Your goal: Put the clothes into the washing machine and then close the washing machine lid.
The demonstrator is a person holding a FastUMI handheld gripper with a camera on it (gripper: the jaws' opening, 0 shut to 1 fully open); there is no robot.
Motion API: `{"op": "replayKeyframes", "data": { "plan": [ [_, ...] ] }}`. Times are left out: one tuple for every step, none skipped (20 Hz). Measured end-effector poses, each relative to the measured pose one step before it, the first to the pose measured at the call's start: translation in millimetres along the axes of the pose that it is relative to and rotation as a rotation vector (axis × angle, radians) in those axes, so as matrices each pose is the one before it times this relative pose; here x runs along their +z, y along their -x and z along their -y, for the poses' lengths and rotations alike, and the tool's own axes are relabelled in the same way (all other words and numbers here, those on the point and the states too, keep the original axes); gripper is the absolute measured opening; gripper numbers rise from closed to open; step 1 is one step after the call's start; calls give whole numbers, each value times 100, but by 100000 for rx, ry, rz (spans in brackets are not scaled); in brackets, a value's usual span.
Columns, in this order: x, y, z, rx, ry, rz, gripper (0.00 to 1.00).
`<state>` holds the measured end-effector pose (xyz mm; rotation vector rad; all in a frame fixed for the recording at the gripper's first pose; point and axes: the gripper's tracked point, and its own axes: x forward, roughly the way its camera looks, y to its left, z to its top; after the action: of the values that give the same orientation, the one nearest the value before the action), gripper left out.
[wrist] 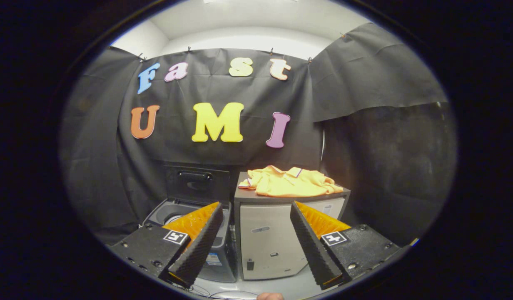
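A crumpled yellow shirt (pixel 290 181) with a striped collar lies on the dark top of a white cabinet (pixel 277 237), well beyond my fingers and slightly right of the gap between them. To its left stands a grey top-loading washing machine (pixel 173 212) with its dark lid (pixel 198 183) raised upright at the back; part of the drum opening shows behind my left finger. My gripper (pixel 256 209) is open, fingers wide apart with nothing between them, and it hangs back from both appliances.
The booth's black cloth wall (pixel 389 166) closes in behind and on both sides of the two appliances. A pale floor (pixel 281 287) runs in front of them, with thin cables lying on it near my fingers.
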<state>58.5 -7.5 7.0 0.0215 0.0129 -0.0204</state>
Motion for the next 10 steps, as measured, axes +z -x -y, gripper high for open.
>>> {"op": "replayKeyframes", "data": {
  "plan": [
    [134,-221,110,-79,154,297,100],
    [290,-297,216,-212,327,451,100],
    [243,-256,261,-222,373,461,100],
    [417,-270,288,-447,76,619,100],
    [343,-377,231,-25,-316,386,100],
    [288,-361,190,86,-317,181,100],
    [117,-536,211,65,64,-655,100],
    [82,-606,151,321,663,-778,100],
    [361,-543,258,262,1027,-910,100],
    [432,-849,393,63,1155,-460,100]
  ]
}}
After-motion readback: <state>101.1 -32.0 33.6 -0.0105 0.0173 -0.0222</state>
